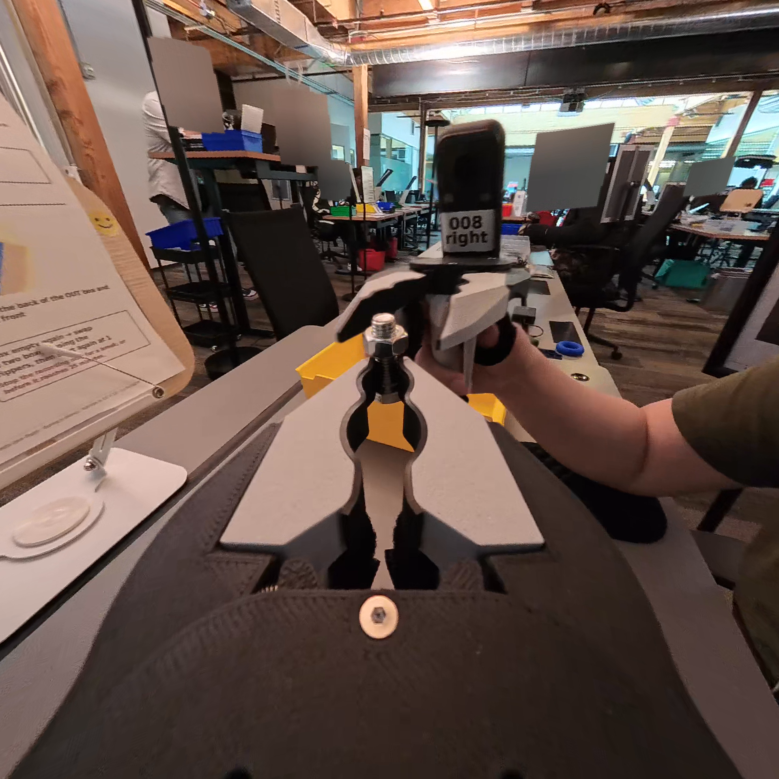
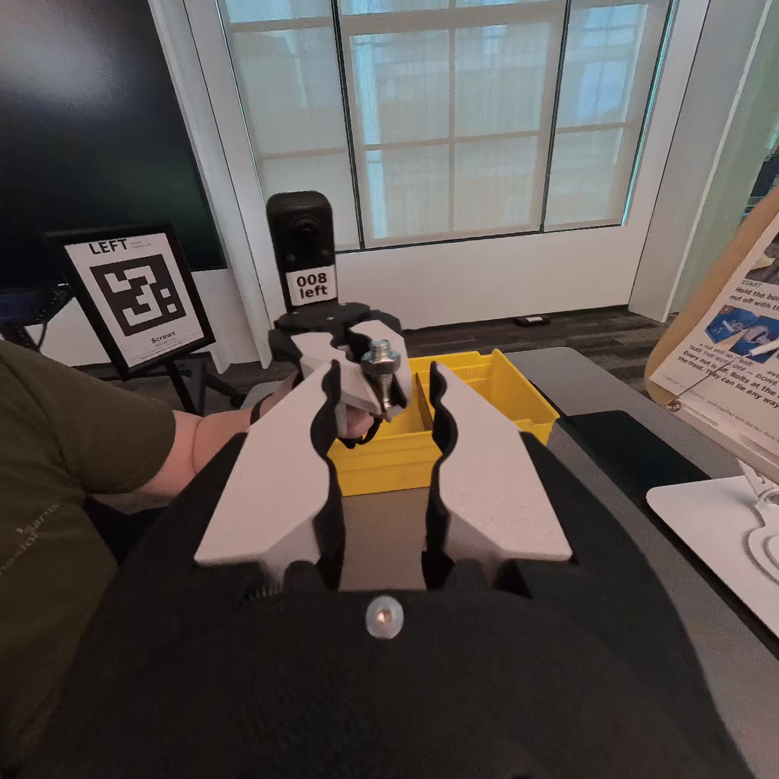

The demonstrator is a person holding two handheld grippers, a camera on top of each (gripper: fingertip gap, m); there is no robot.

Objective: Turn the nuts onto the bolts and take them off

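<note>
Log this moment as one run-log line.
left claw: shut on bolt | nut: near bolt tip | right claw: open, off nut | bin: below

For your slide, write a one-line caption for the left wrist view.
Left gripper clamps a bolt upright, nut near its tip, above a yellow bin; the right gripper is open beside it.

Grey-fingered black tongs (image 2: pixel 381 421) with silver screw (image 2: pixel 384 617); olive sleeve (image 2: pixel 84 421).

Bright daylight from window (image 2: pixel 447 122); fisheye edges; right view blurred
</note>
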